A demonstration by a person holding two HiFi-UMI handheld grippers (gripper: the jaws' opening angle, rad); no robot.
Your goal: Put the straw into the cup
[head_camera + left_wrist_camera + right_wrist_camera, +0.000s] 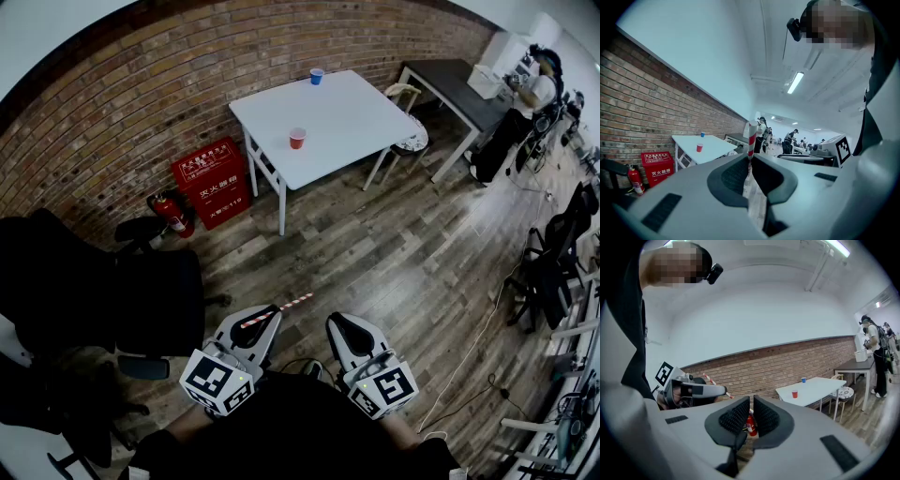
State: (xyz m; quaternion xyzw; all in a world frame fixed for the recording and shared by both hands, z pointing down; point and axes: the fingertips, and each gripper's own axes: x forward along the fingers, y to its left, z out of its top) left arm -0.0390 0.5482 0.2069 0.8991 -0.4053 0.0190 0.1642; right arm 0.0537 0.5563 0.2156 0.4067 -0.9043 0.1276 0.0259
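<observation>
The straw point(282, 307), striped red and white, is held by the left gripper point(263, 320) in the head view, well apart from the white table point(356, 122) bearing a red cup point(297, 138) and a blue cup point(317, 76); I judge this the carry step. The left gripper view shows the jaws clamped on the straw's lower part. In the right gripper view the right gripper point(751, 405) has its jaws drawn together on nothing, so next comes reaching the table and aligning the straw over a cup mouth.
</observation>
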